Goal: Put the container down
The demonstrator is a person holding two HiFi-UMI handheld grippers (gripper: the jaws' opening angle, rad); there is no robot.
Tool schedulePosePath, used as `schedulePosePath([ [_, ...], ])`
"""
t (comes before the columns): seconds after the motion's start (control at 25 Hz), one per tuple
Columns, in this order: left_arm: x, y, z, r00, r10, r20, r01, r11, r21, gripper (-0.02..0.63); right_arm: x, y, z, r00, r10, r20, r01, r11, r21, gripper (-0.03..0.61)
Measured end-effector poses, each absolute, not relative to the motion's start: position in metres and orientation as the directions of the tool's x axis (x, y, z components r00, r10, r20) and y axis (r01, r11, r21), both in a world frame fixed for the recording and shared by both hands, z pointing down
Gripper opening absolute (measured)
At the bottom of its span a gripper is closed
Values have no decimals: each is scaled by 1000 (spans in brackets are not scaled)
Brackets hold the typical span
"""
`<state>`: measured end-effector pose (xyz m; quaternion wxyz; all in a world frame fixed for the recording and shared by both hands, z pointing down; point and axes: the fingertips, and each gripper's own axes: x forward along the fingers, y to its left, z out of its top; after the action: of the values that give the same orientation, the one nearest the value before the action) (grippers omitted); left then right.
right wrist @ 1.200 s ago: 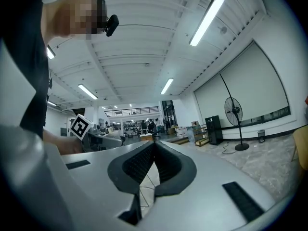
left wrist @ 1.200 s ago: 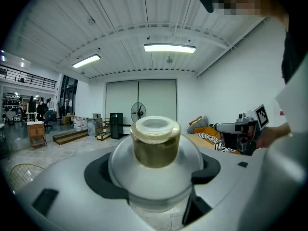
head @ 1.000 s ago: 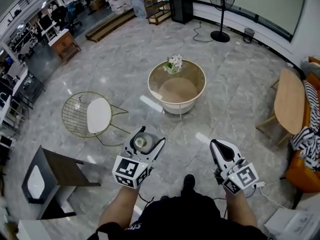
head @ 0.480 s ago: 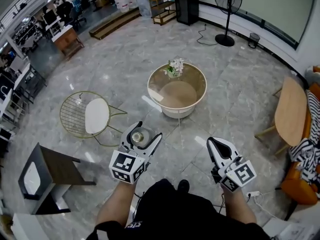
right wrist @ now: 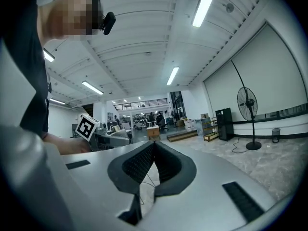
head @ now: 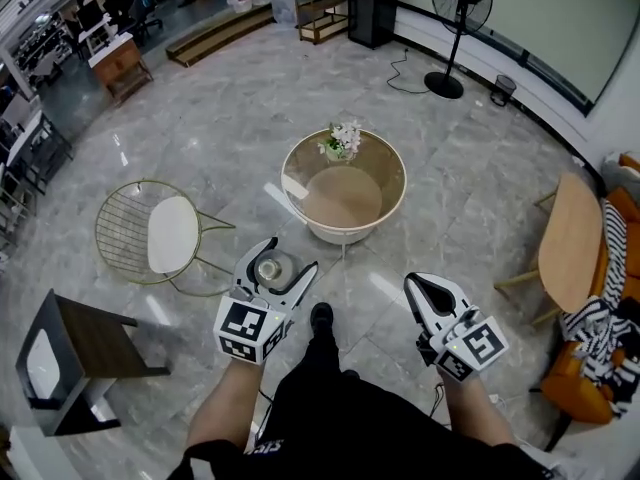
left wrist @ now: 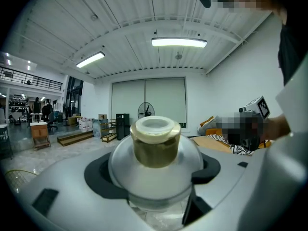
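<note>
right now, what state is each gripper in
Left gripper: shut on the clear round container with a gold neck.
Right gripper: shut, nothing between its jaws.

The left gripper (head: pixel 286 259) and right gripper (head: pixel 430 288) are pale grey, with black pads (right wrist: pixel 137 165) and black-and-white marker cubes (head: pixel 245 330). The person's clothing (head: pixel 350 428) is black.

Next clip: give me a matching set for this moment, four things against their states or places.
Things:
1. left tongs
2. right tongs
3. round table
4. wire chair

States or places:
A. shut, holding nothing
B. bears flowers
C. shut on the container
D. on the floor, left of the round table in the head view

Pairs: 1-C, 2-A, 3-B, 4-D
</note>
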<state>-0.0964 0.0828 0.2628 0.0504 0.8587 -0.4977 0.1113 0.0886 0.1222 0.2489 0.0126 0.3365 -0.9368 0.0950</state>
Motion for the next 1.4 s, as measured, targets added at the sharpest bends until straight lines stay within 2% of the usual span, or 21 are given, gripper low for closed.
schedulePosePath([
  [0.6, -155, -164, 296, 539, -795, 278, -829, -559, 10, 333, 14, -122, 262, -732, -667, 137, -681, 710, -180, 15],
  [0.92, -167, -228, 313, 580, -755, 307, -797, -604, 19, 333, -12, -181, 285, -712, -685, 156, -701, 680, -215, 15],
  [1.4, -153, -303, 377, 570, -723, 391, -799, -599, 56, 333, -3, -265, 350, -724, -659, 205, -688, 668, -284, 15],
])
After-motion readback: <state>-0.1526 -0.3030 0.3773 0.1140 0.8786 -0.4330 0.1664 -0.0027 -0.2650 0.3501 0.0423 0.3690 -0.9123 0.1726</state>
